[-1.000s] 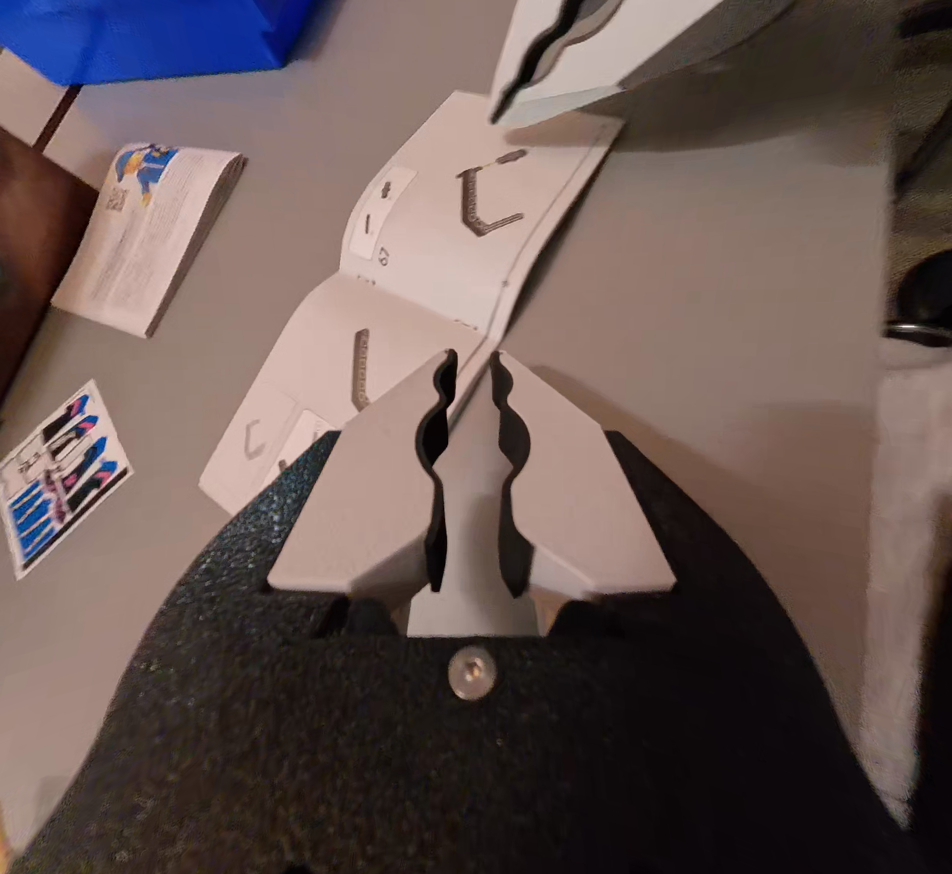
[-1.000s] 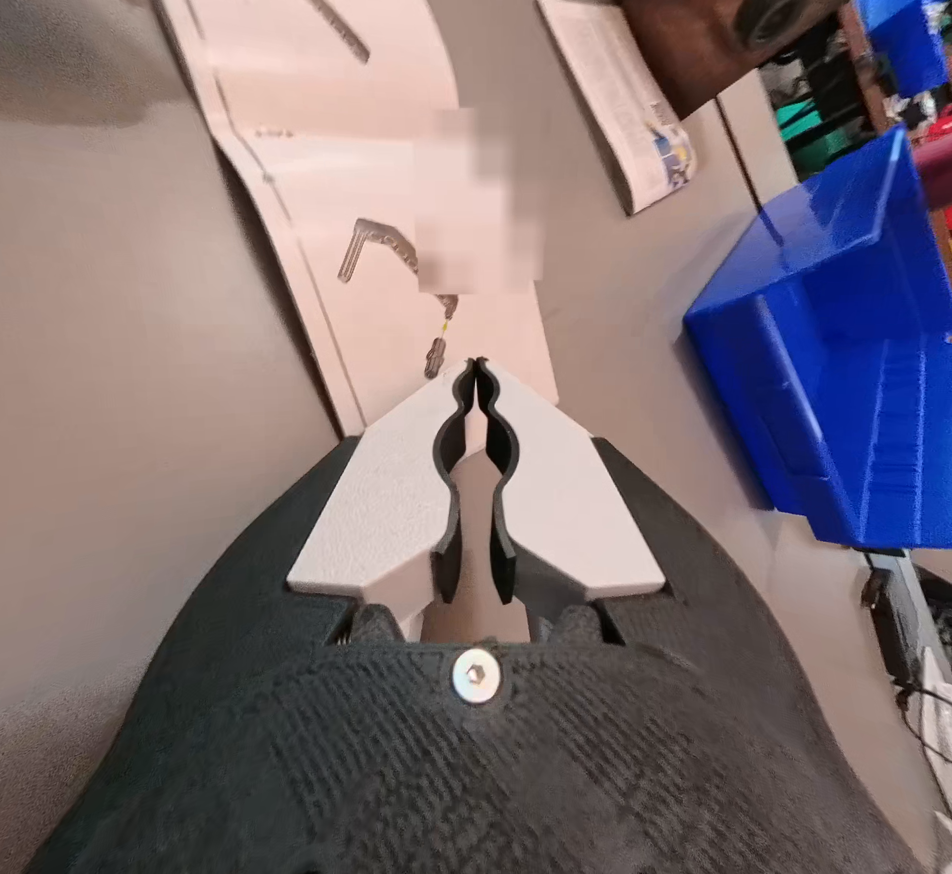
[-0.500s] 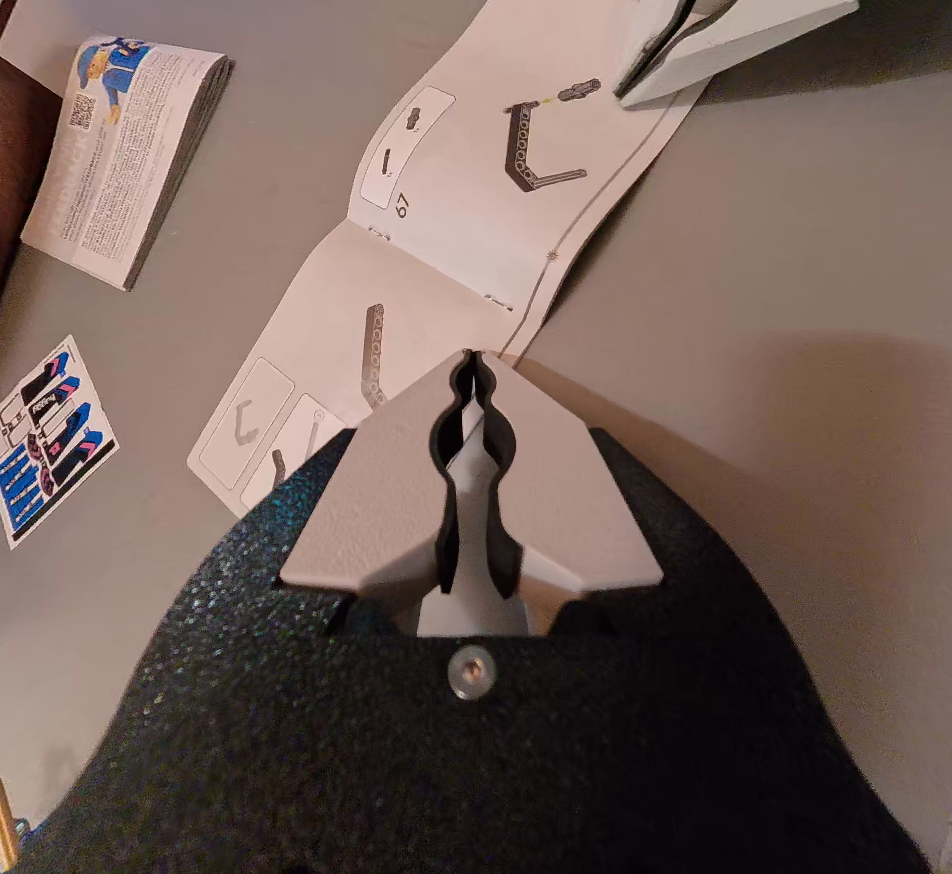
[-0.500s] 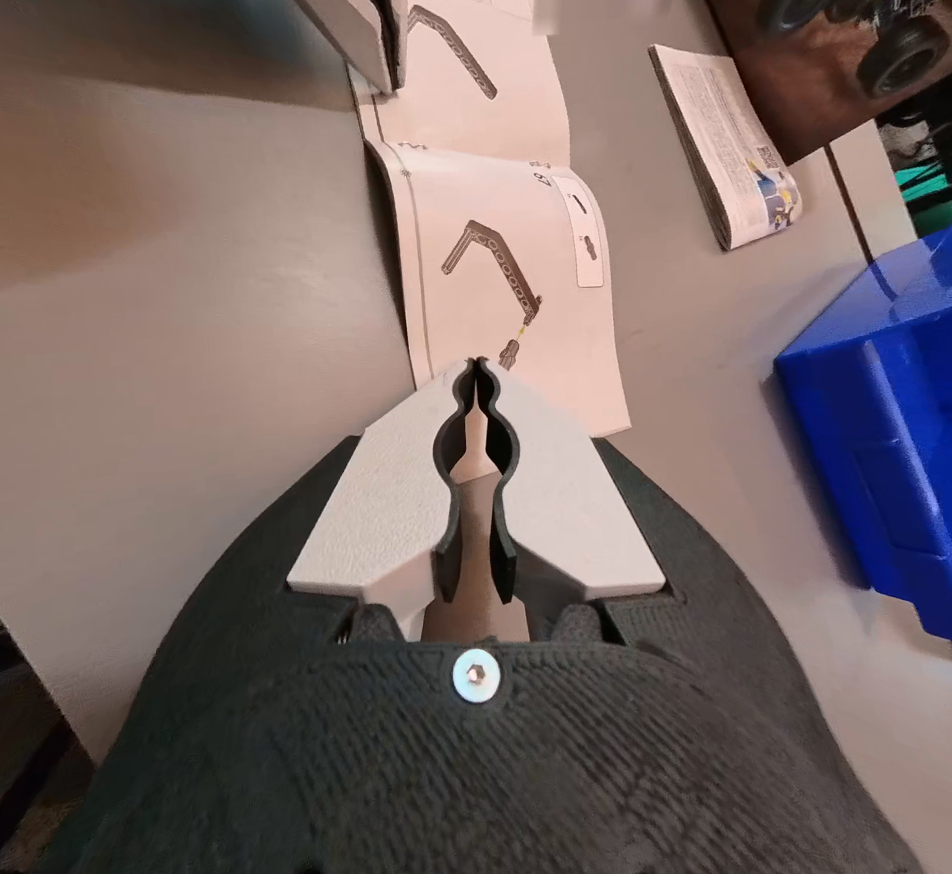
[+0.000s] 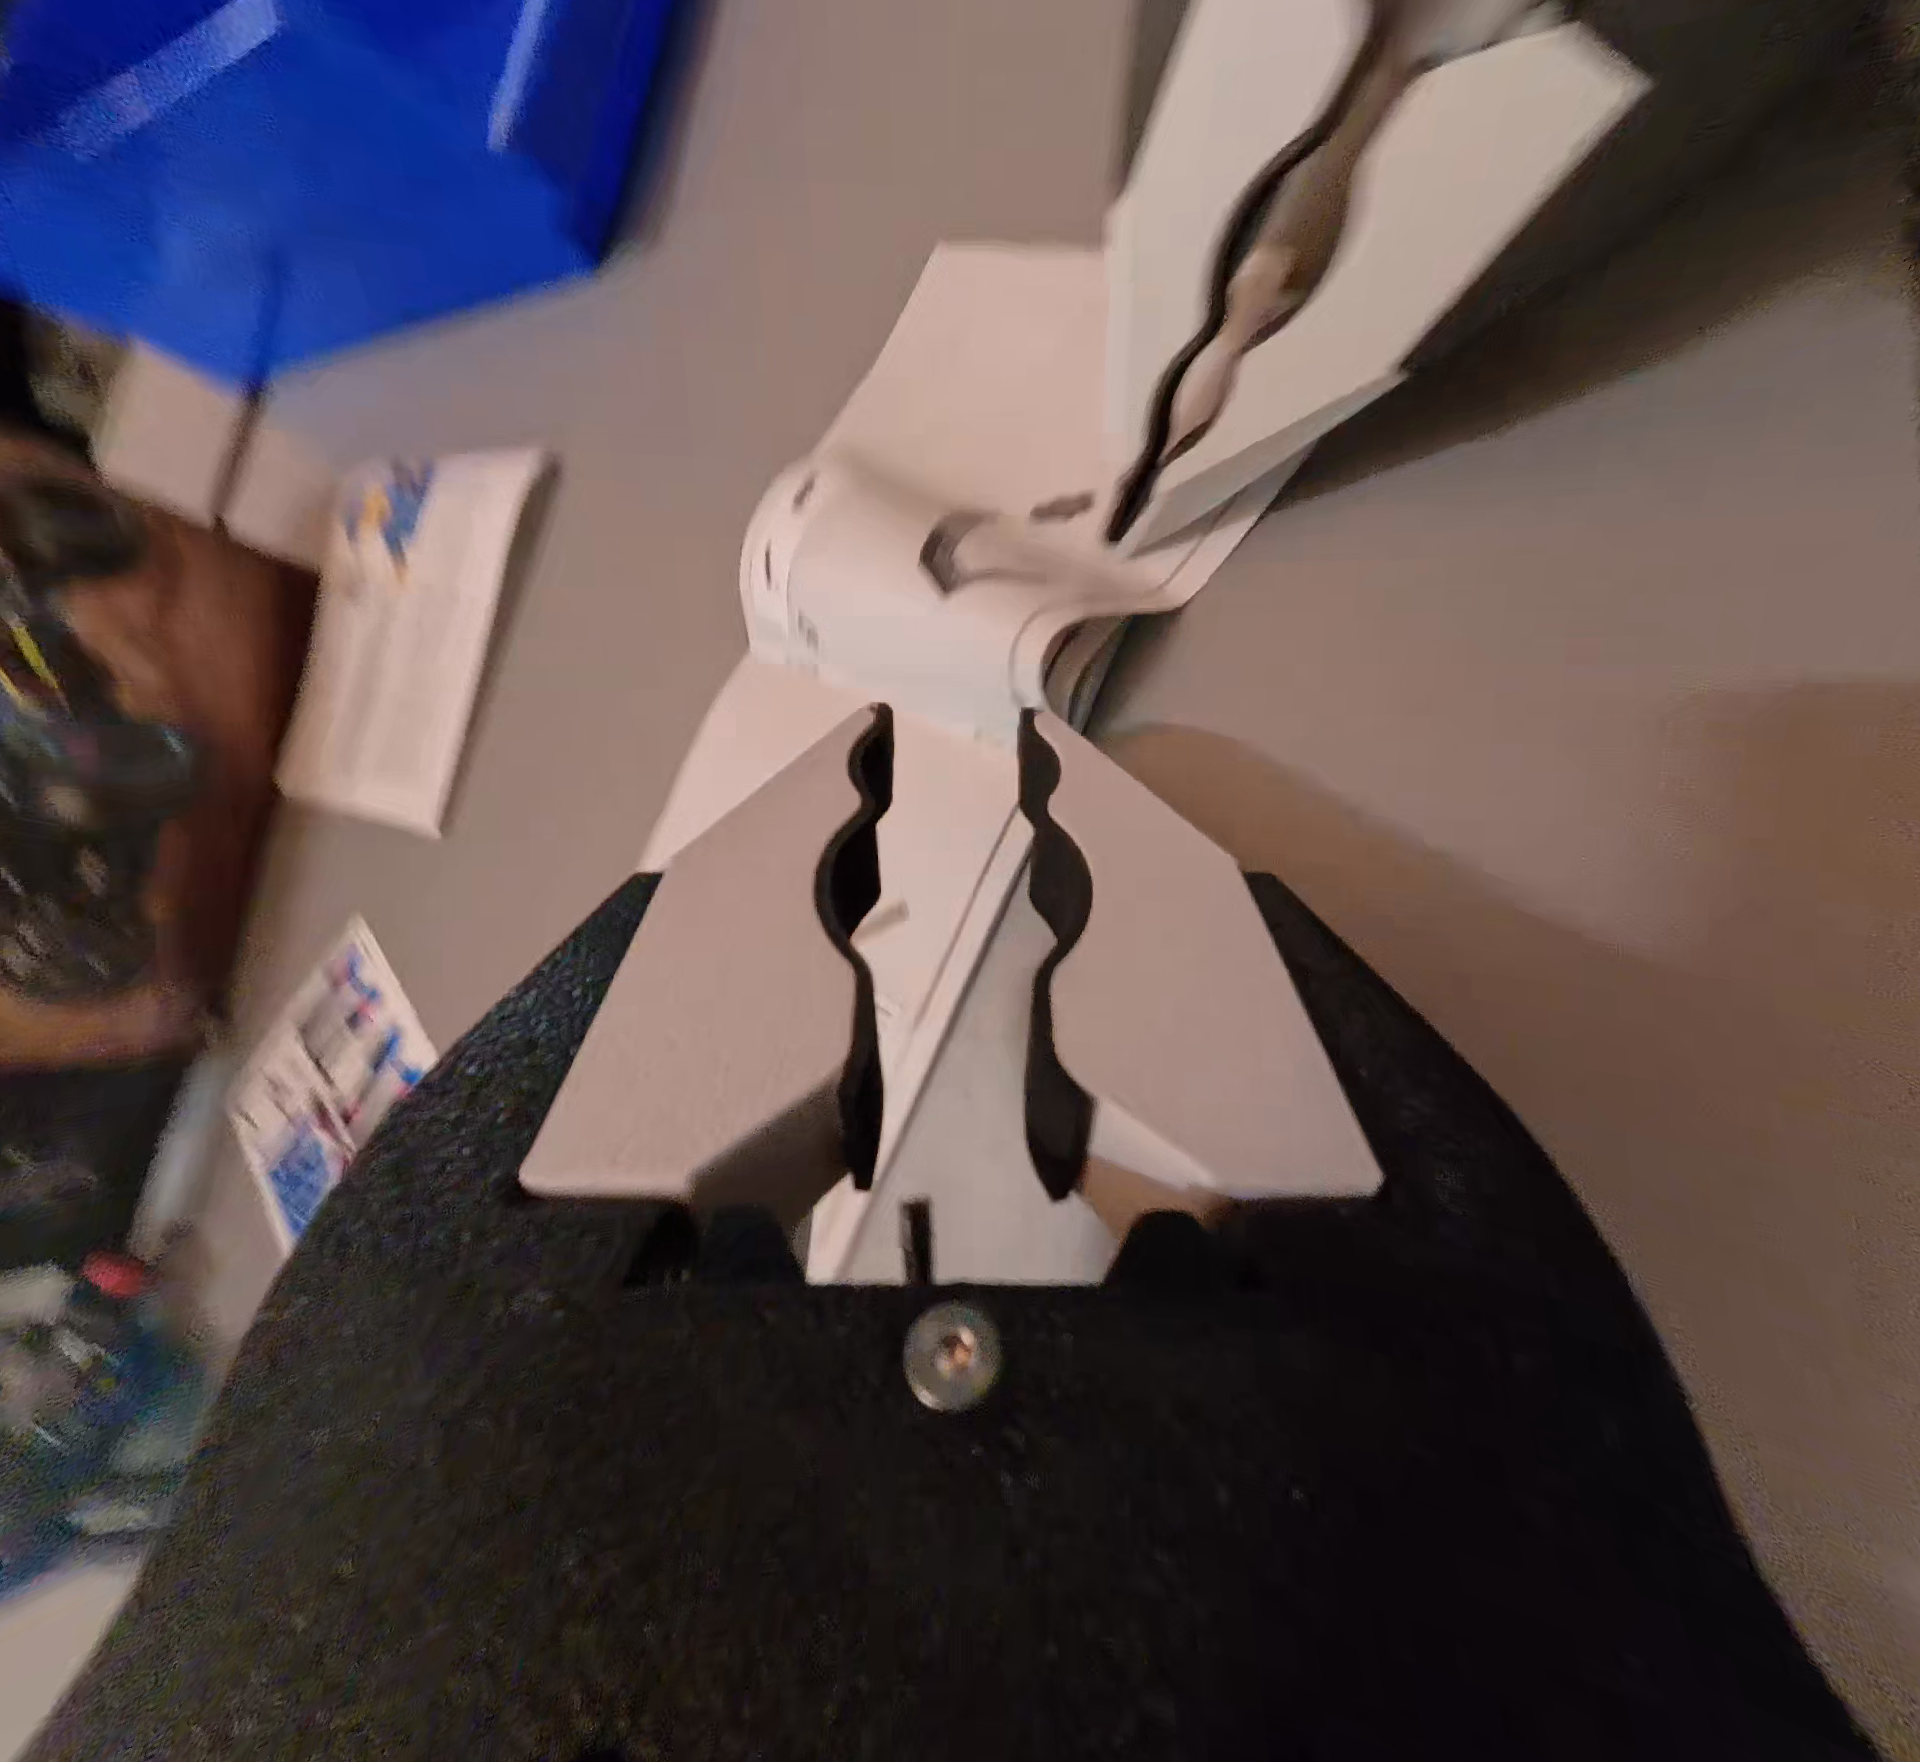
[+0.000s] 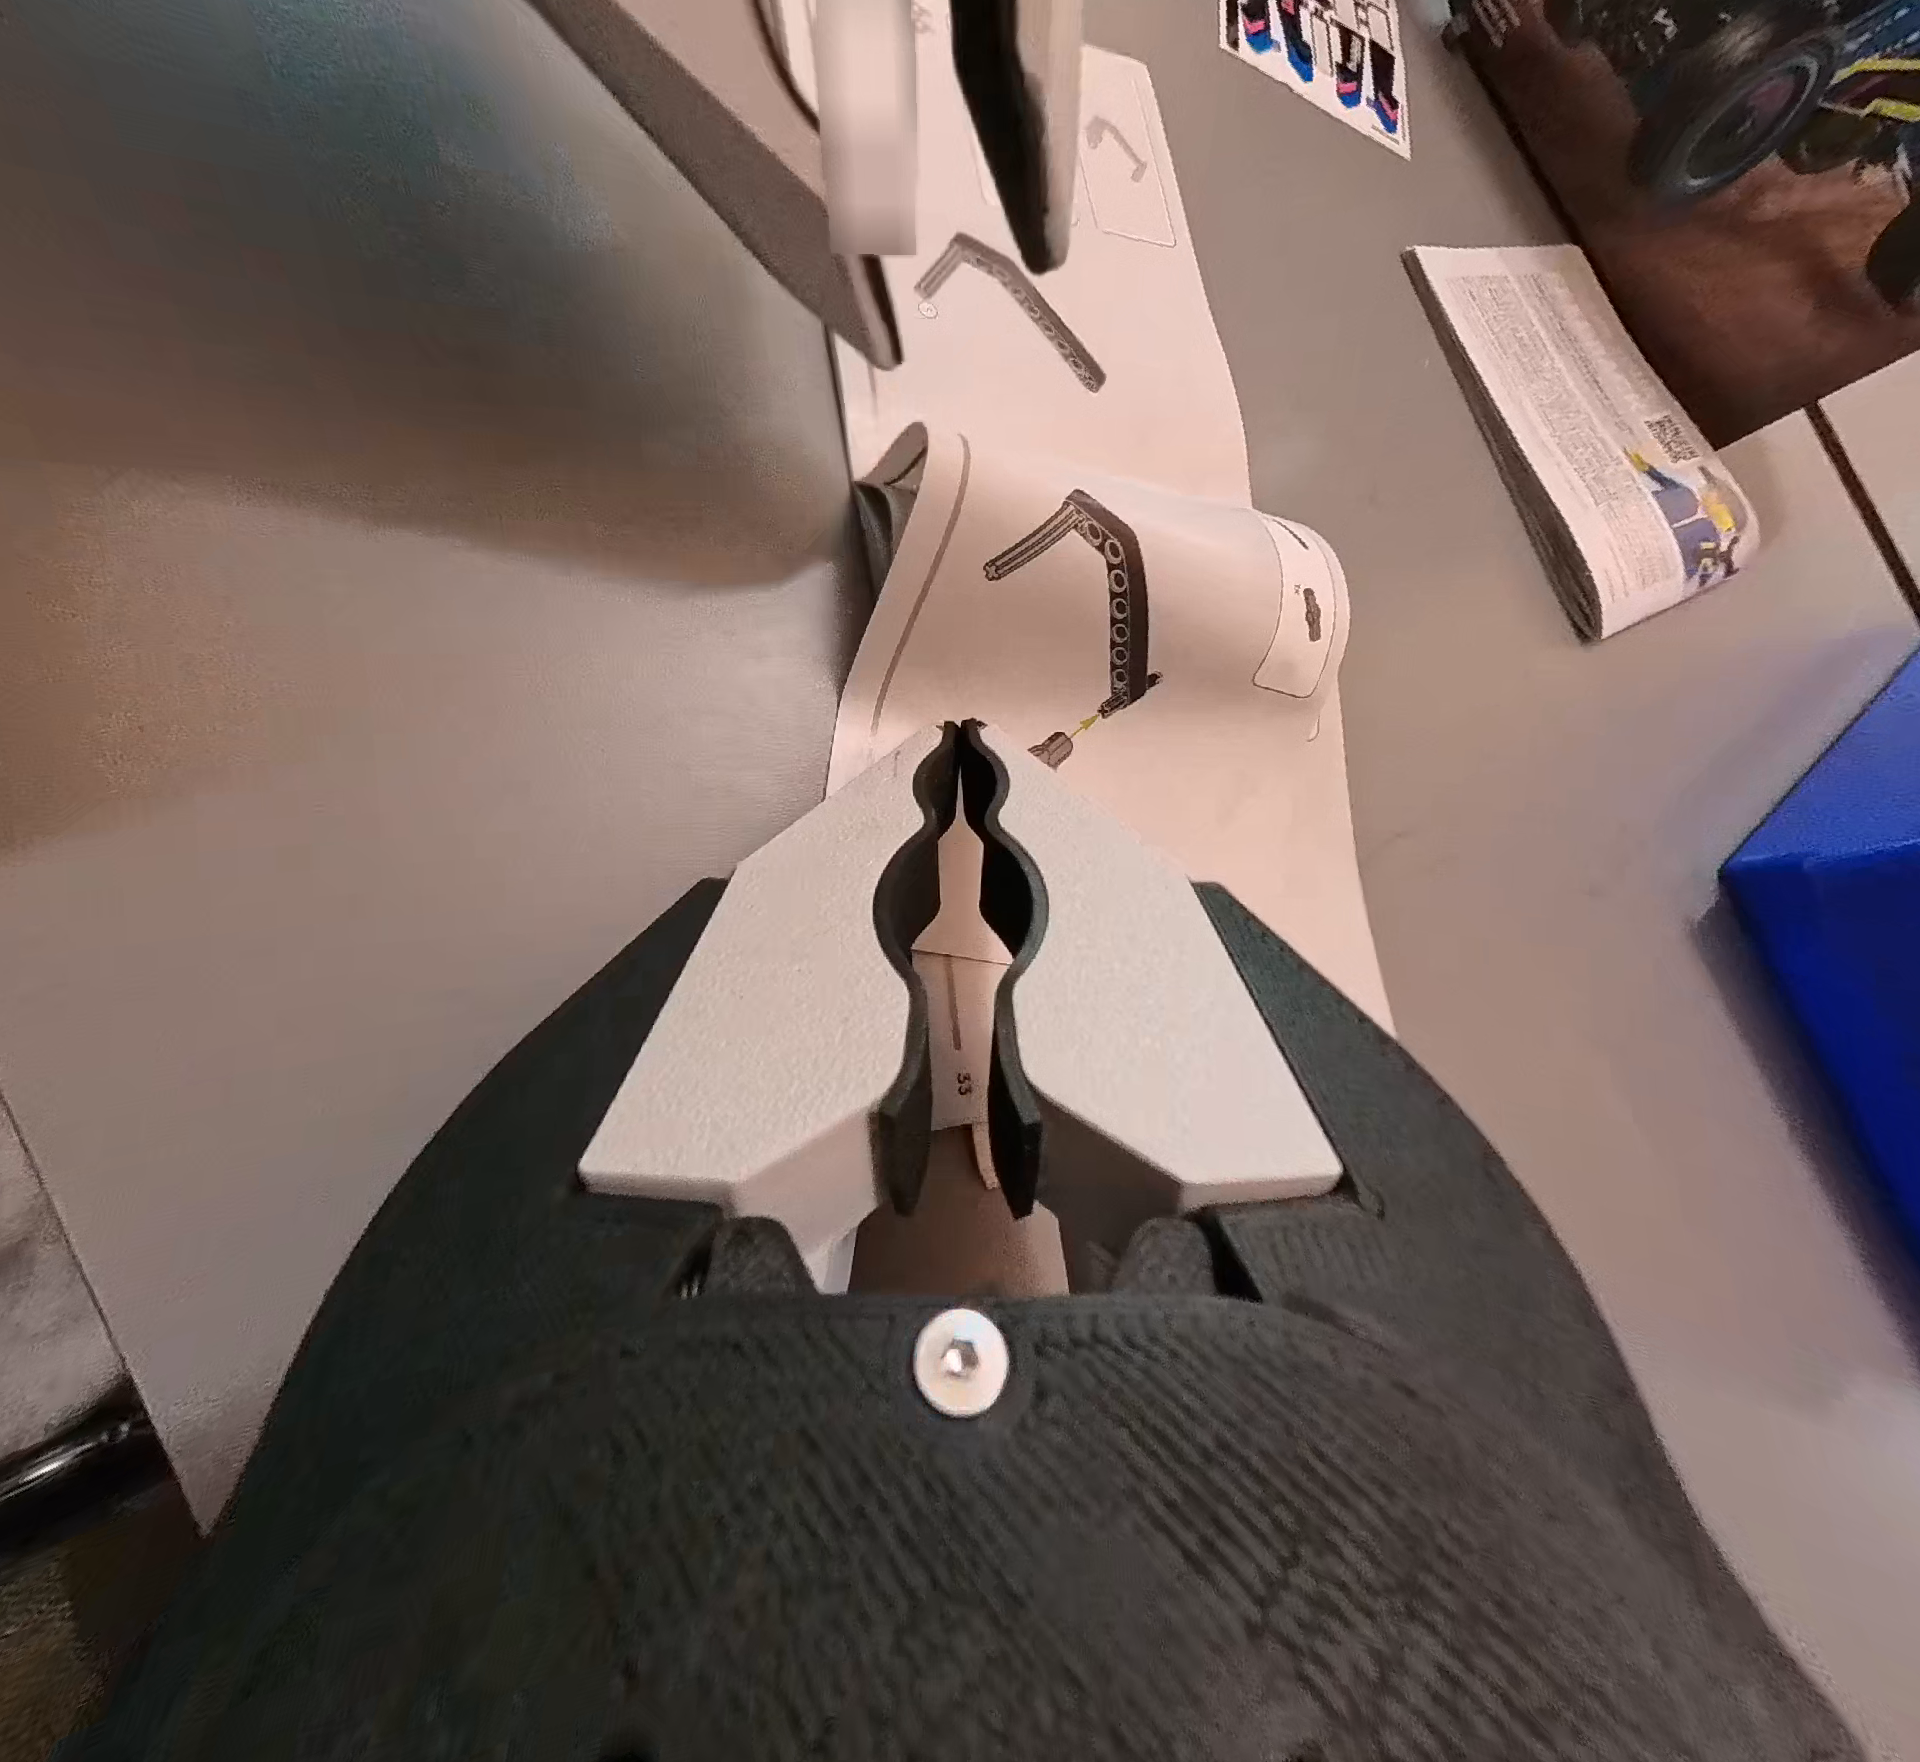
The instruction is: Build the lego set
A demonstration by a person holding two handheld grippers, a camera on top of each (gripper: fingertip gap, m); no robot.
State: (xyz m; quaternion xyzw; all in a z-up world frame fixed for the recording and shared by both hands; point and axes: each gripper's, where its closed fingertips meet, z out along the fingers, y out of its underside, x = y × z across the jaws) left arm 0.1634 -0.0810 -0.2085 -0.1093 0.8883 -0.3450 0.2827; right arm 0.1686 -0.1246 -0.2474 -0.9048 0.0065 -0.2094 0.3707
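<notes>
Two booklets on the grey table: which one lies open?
The white instruction booklet with the part drawings, right by both grippers, lies open with one page curling up. The thicker folded booklet of small print beside the brown box is shut.

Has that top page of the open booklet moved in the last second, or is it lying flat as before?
Yes. The page has risen off the grey table and curls over toward the blue bin; the right claw is shut at its near edge.

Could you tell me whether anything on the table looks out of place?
Yes: one page of the open booklet bulges up in a curl instead of lying flat, right ahead of the shut right tongs. Nothing looks spilled or broken.
</notes>
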